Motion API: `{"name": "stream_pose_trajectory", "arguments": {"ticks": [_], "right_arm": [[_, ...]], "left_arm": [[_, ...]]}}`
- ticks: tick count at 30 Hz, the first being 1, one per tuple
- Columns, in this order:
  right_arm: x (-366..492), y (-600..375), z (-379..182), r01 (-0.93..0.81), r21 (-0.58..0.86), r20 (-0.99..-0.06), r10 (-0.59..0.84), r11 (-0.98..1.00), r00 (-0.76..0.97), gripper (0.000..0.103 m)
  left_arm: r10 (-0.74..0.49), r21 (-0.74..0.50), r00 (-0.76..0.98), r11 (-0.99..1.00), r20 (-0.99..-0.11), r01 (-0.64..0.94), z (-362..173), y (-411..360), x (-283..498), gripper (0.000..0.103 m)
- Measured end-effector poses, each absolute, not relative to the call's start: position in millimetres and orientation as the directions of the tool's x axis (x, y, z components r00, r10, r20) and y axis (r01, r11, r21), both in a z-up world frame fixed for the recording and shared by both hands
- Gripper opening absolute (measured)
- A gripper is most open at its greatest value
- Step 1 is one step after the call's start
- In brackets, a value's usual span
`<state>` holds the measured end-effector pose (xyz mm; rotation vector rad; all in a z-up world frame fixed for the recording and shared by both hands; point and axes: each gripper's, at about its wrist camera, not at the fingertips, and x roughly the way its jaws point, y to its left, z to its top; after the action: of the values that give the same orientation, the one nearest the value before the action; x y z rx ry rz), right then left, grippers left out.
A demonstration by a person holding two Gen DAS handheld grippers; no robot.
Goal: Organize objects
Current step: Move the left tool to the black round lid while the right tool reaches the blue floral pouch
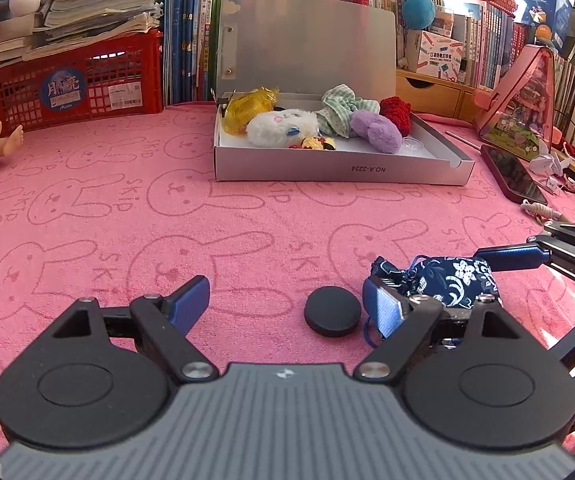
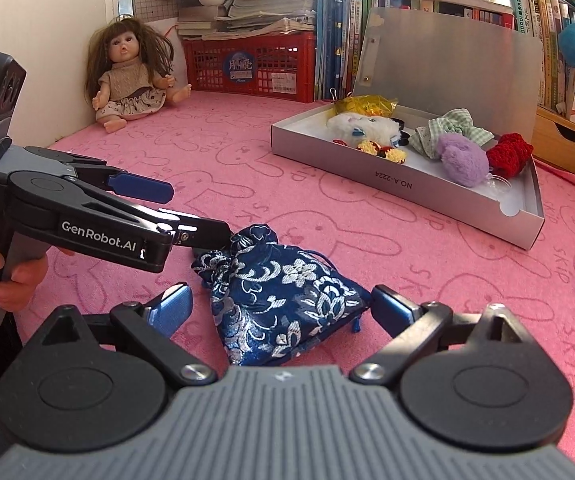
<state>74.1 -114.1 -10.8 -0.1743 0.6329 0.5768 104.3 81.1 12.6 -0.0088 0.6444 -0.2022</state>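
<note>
I have both grippers low over the pink towel (image 1: 127,208) that covers the bench, and everything I place here is relative to the blue brocade pouch (image 2: 283,296) lying on it.

My right gripper (image 2: 281,308) has its fingers spread wide, one on each side of the pouch, neither pad pressing the cloth as far as I can see. The pouch lies flat with its gathered neck pointing away from that camera.

My left gripper (image 1: 287,306) also has its fingers open. Its right finger (image 1: 383,312) sits at the neck end of the pouch (image 1: 447,280), close enough that I cannot tell whether it touches the fabric. In the right wrist view that gripper (image 2: 191,216) comes in from the left with one finger tip against the neck of the pouch.

A black round disc (image 1: 332,311) lies on the towel just beside the pouch, between the left fingers.

Well beyond the pouch stands the open silver box (image 1: 339,168), lid up, holding a white plush (image 1: 279,128), a purple plush (image 1: 377,130), a green checked cloth (image 1: 343,110), a red knitted piece (image 1: 397,114) and a yellow wrapper (image 1: 247,108).

A dark phone (image 1: 513,178) lies right of the box, and a doll (image 2: 131,76) sits far left of the pouch, next to a red crate (image 2: 255,64).
</note>
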Motion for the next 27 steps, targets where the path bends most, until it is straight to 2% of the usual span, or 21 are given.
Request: {"name": "stream_pose_trajectory", "arguments": {"ticks": [7, 17, 27], "right_arm": [[78, -122, -8, -0.489, -0.001, -0.585, 0.396, 0.872, 0.708, 0.098], [94, -148, -10, -0.3, 0.024, -0.583, 0.257, 0.954, 0.77, 0.098], [97, -152, -18, -0.279, 0.054, -0.587, 0.256, 0.959, 0.768, 0.098]], "left_arm": [[-0.182, -0.079, 0.78, 0.982, -0.599, 0.169, 10, 86, 103, 0.087], [-0.205, -0.078, 0.78, 0.977, -0.592, 0.198, 4, 78, 97, 0.087], [-0.194, -0.02, 0.792, 0.974, -0.579, 0.224, -1, 60, 94, 0.086]]}}
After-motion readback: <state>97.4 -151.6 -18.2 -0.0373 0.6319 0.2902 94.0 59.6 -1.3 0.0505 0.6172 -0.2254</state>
